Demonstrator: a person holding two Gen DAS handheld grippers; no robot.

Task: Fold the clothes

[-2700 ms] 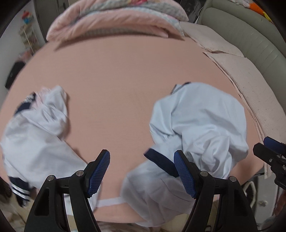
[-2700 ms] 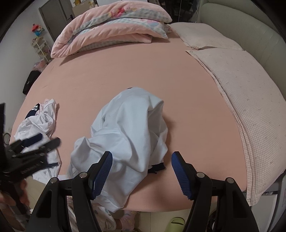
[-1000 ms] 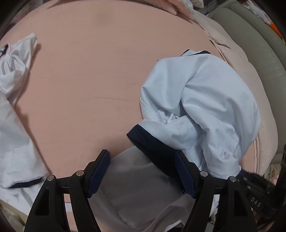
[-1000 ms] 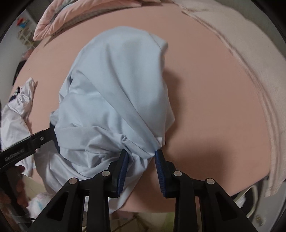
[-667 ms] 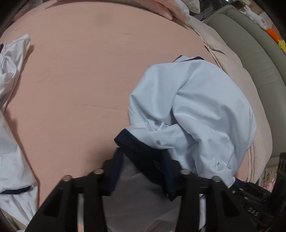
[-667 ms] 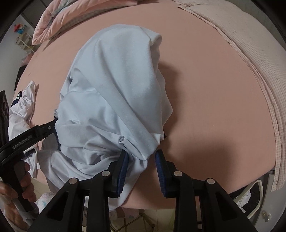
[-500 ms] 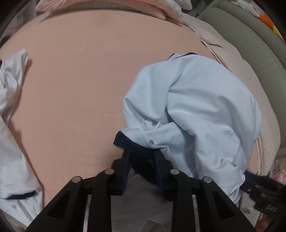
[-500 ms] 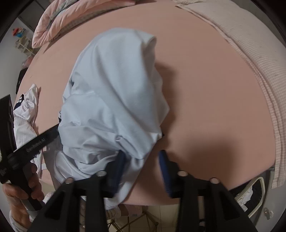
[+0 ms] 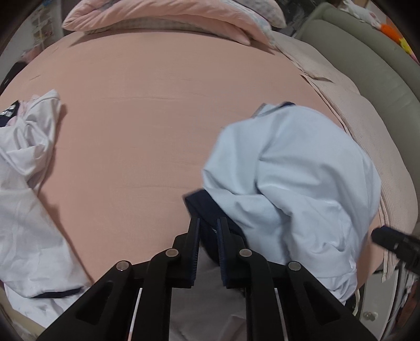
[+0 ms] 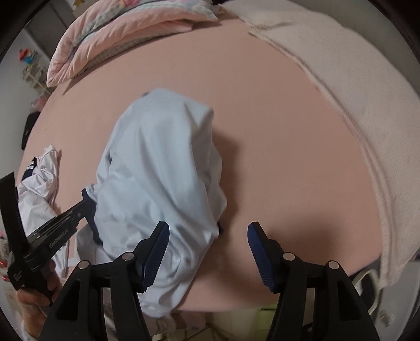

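A crumpled pale blue shirt [image 9: 296, 178] with dark navy trim lies on the pink bed near its front edge; the right wrist view also shows this shirt [image 10: 160, 168]. My left gripper [image 9: 208, 223] is shut on the shirt's navy edge [image 9: 202, 203]. Seen from the right wrist, the left gripper [image 10: 78, 207] pinches the navy trim at the shirt's left side. My right gripper [image 10: 207, 230] stands open over the shirt's lower right part, its left finger on the cloth and nothing clamped.
A white garment [image 9: 29, 188] with navy trim lies bunched at the left of the bed [image 9: 147, 110]. Folded pink quilts [image 9: 168, 18] sit at the far end. A pale checked blanket [image 10: 362, 105] covers the right side. A hand [image 10: 34, 296] holds the left gripper.
My left gripper has shut on the shirt's navy edge. My right gripper, clamped on the shirt's lower fold a second ago, has let go and now stands wide open.
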